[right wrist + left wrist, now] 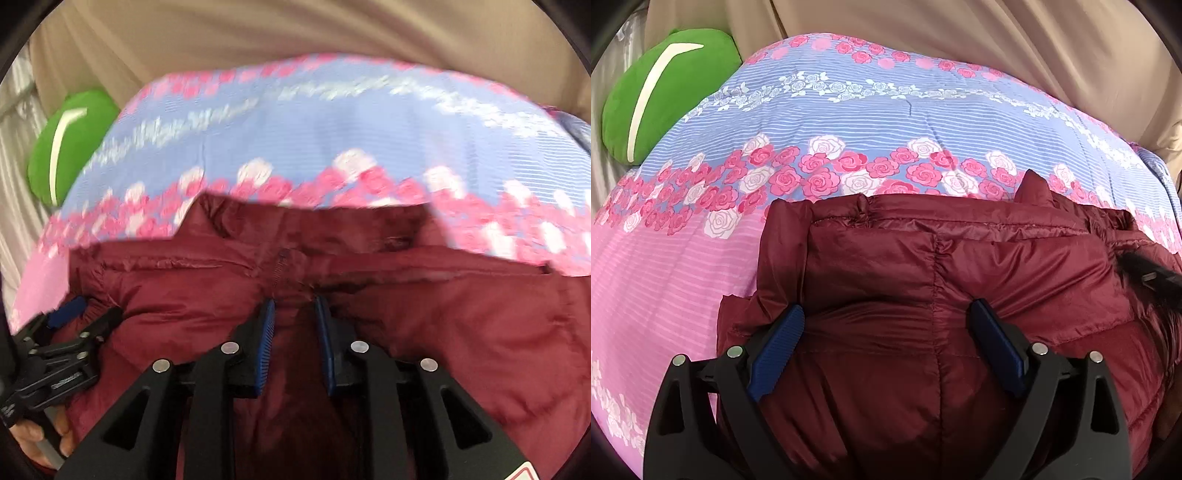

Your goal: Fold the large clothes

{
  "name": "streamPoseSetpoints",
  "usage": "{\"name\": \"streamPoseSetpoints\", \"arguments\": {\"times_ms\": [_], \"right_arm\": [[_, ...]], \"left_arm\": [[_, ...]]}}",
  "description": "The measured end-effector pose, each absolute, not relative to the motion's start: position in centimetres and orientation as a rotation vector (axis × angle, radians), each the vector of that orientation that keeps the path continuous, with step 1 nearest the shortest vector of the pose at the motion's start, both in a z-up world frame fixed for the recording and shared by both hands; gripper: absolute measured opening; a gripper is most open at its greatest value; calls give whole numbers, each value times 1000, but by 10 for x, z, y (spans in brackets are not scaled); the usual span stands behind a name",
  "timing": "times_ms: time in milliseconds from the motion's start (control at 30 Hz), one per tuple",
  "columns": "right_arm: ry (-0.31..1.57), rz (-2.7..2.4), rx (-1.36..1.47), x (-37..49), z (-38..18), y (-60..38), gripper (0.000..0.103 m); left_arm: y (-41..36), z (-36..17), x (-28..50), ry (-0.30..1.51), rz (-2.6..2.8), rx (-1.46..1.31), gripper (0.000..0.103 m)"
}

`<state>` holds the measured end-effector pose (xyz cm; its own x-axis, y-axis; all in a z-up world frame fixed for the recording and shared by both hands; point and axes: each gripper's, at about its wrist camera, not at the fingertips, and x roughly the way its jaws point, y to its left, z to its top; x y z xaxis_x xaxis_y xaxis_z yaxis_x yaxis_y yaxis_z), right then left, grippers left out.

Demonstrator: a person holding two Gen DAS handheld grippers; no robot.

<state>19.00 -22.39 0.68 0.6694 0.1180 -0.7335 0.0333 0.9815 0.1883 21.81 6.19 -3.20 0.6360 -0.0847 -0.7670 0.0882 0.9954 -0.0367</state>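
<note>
A maroon puffer jacket (pixel 923 280) lies folded on a floral quilt, filling the lower half of both views (pixel 461 332). My left gripper (pixel 886 321) stands open and wide over the jacket's left part, its blue pads (pixel 783 343) resting on the padding without pinching it. My right gripper (pixel 295 317) has its jaws close together, with a ridge of the jacket's fabric pinched between them just below the zipper and collar seam. The left gripper (pixel 70 314) also shows at the left edge of the right wrist view, held by a hand (pixel 37 435).
The quilt (pixel 849 110) is pink and blue with roses and covers the bed. A green pillow (pixel 665 96) lies at its far left corner. Beige sheet (pixel 997 37) lies beyond. Black fur trim (pixel 1145 277) sticks out at the jacket's right.
</note>
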Motion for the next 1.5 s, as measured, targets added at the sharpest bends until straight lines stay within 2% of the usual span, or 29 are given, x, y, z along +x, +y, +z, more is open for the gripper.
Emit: {"name": "streamPoseSetpoints", "arguments": {"times_ms": [100, 200, 233, 267, 400, 500, 533, 567, 800, 1033, 1200, 1267, 1367, 1467, 1500], "right_arm": [[758, -147, 208, 158, 21, -279, 25], [776, -324, 306, 132, 10, -347, 27], [804, -365, 362, 124, -2, -372, 27], [817, -374, 405, 117, -13, -387, 22], [822, -332, 453, 110, -28, -401, 21], [812, -392, 406, 107, -18, -386, 23], [795, -380, 415, 101, -13, -383, 30], [774, -336, 425, 95, -4, -374, 33], [759, 2, 262, 73, 40, -269, 33], [834, 169, 154, 89, 22, -190, 31], [907, 177, 150, 100, -4, -186, 31], [915, 176, 158, 99, -2, -188, 31], [877, 185, 214, 93, 14, -197, 31], [881, 159, 206, 99, 13, -203, 31], [902, 153, 199, 103, 7, -202, 31]], "left_arm": [[64, -32, 217, 871, -104, -4, 89], [63, -33, 217, 866, -98, 4, 89], [63, -33, 217, 865, -99, 4, 90], [63, -33, 217, 865, -100, 4, 90], [61, -33, 217, 865, -98, 14, 90], [64, -31, 216, 864, -111, -11, 90], [68, -27, 213, 861, -110, -25, 90], [73, -22, 208, 854, -107, -41, 90], [120, 17, 154, 834, -89, -138, 94], [163, -8, 118, 933, -87, -228, 94], [166, -30, 111, 968, -114, -279, 93], [161, -29, 113, 976, -166, -294, 89], [155, -28, 116, 990, -226, -331, 76], [148, -27, 116, 993, -243, -338, 57], [147, -27, 117, 993, -247, -336, 46]]}}
